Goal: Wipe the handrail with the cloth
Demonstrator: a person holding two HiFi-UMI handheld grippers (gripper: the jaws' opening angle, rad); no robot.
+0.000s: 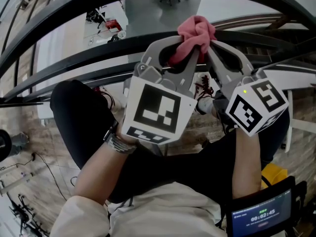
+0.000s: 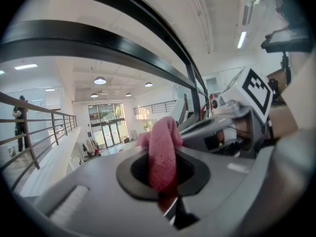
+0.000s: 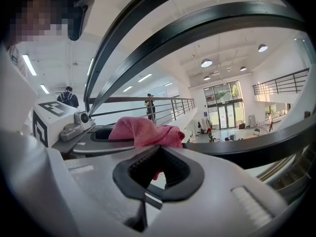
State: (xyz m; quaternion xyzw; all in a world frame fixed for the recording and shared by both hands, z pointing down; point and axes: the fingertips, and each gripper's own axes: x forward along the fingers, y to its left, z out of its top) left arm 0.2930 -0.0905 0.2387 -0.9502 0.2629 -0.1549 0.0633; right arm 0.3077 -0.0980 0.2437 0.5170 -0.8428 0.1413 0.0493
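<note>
A pink cloth (image 1: 195, 30) is bunched up where my two grippers meet, just in front of the black handrail (image 1: 89, 52) that curves across the head view. My left gripper (image 1: 189, 47) is shut on the cloth (image 2: 163, 149), which runs through the oval gap of its jaws. The tips of my right gripper (image 1: 211, 46) press in from the right, shut on the same cloth (image 3: 143, 130). In the left gripper view the right gripper (image 2: 232, 127) lies close alongside, under the handrail (image 2: 98, 39). The right gripper view shows the left gripper (image 3: 91, 135) beside the cloth, and the rail (image 3: 207, 26) arches overhead.
A second black bar (image 1: 74, 6) runs above the rail, with an open atrium floor (image 1: 148, 19) far below. A small screen (image 1: 261, 214) sits at the lower right by the person's legs. Distant railings (image 3: 148, 105) have people standing at them.
</note>
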